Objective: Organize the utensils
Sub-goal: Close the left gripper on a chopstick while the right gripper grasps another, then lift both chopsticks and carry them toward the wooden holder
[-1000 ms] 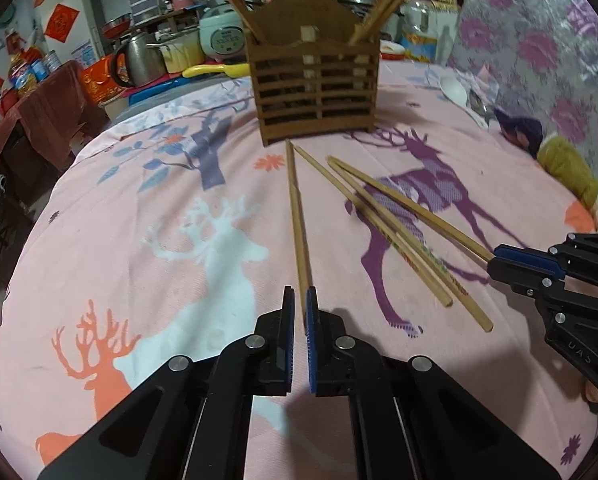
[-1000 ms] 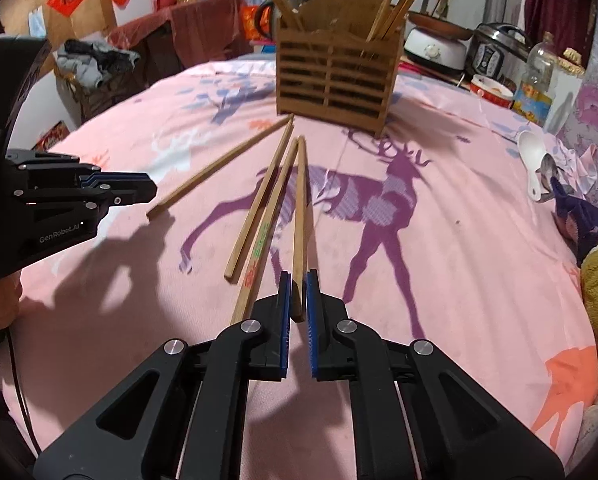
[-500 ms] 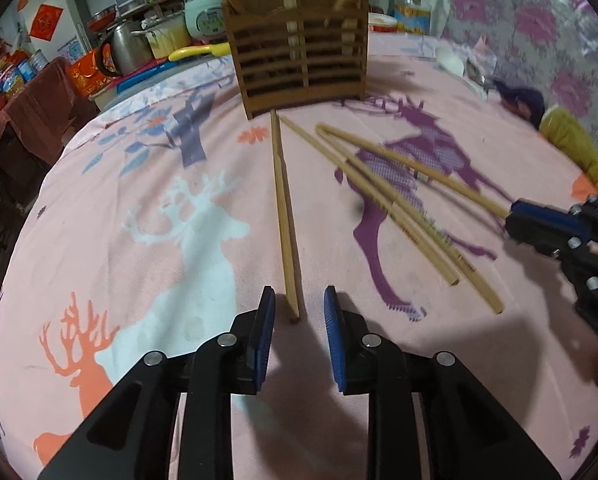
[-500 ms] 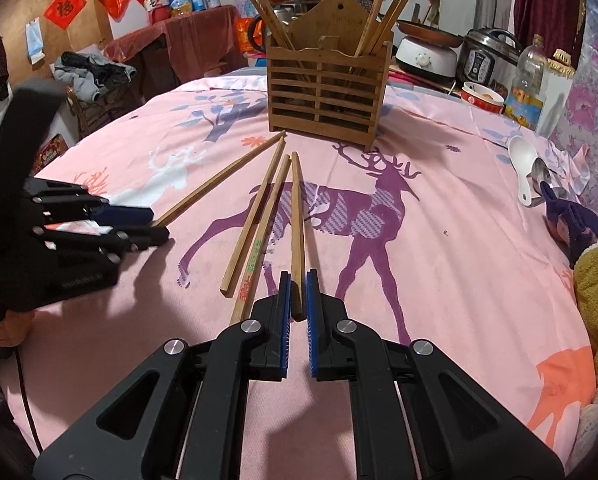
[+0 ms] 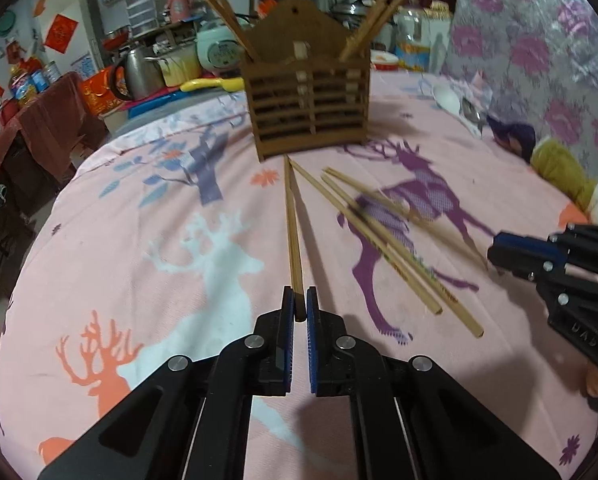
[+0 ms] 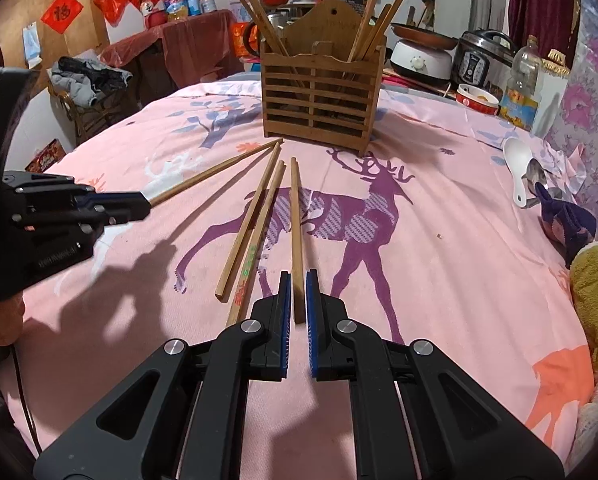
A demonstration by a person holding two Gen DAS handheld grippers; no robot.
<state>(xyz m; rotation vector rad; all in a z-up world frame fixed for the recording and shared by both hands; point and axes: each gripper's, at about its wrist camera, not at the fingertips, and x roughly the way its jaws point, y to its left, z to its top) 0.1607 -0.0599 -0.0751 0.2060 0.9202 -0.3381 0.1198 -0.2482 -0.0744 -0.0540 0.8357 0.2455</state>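
Bench point(image 6: 439, 240): one round top under a pink cloth printed with deer.
Chopstick holder point(image 6: 321, 94): one slatted wooden rack with two compartments, upright at the far side; two or three chopsticks lean in the left compartment and about three in the right.
Loose chopsticks: four, fanned out on the cloth in front of the holder.
Left gripper point(image 5: 297, 308): jaws have just been closing and now pinch the near end of the leftmost chopstick point(image 5: 292, 232).
Right gripper point(image 6: 297, 296): jaws narrow, clamped on the near end of the rightmost chopstick point(image 6: 296, 224).
Middle pair point(image 6: 255, 228): two chopsticks side by side, gripped by neither tool.
White spoon point(image 6: 517, 168): one, at the right edge.
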